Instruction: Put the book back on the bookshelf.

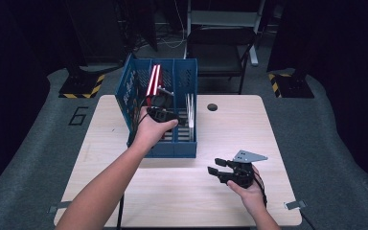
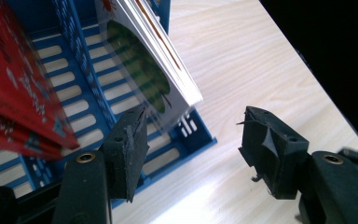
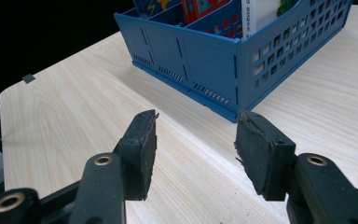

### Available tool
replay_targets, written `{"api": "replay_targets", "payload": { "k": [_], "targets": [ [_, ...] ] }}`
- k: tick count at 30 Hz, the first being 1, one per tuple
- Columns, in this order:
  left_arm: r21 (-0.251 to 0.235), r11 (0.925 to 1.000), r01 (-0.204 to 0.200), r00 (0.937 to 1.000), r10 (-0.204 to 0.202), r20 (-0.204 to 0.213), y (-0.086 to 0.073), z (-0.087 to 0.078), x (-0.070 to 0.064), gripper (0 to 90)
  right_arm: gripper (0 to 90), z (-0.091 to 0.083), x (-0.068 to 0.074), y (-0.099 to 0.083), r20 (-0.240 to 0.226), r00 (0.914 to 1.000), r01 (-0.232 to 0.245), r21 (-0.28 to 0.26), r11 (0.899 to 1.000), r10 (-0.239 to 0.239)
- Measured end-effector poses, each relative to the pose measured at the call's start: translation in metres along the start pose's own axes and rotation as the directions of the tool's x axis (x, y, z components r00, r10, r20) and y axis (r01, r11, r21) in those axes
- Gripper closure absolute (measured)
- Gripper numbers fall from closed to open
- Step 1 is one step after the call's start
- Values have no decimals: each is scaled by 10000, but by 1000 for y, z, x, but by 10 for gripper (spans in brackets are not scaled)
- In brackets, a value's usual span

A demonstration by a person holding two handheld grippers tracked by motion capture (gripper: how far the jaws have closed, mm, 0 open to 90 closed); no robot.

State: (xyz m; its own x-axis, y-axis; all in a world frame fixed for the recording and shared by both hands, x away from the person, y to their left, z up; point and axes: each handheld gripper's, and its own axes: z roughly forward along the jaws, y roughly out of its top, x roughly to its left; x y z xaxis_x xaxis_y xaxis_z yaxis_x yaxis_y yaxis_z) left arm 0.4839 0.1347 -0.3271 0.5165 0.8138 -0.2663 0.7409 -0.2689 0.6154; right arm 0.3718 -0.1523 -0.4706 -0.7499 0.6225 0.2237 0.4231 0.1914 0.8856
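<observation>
Two red books stand upright in the middle slot of the blue rack at the table's far side. Left gripper hovers at the rack, jaws apart and empty, beside white books. Right gripper, released, rests near the front edge.

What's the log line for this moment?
left gripper: open, at white booklet in blue rack | right gripper: open, idle over table
</observation>
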Motion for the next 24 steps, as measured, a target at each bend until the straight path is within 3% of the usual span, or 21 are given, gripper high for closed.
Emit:
{"api": "replay_targets", "payload": {
  "k": [13,17,19,24],
  "targets": [
    [1,9988,-494,9980,494,405,-33,-17,-1,401,475,1,1,0,-26,10000,50,86,10000,-50],
    [106,9974,-717,9959,710,554,-44,-17,-2,400,473,1,1,0,20,10000,42,97,9999,-42],
    [55,9980,-628,9962,624,601,-49,-17,-2,397,471,1,2,-1,-15,10000,56,126,9999,-56],
    [236,9969,-754,9939,733,822,-75,-12,3,397,468,0,1,-1,13,10000,32,153,9999,-32]
  ]
}}
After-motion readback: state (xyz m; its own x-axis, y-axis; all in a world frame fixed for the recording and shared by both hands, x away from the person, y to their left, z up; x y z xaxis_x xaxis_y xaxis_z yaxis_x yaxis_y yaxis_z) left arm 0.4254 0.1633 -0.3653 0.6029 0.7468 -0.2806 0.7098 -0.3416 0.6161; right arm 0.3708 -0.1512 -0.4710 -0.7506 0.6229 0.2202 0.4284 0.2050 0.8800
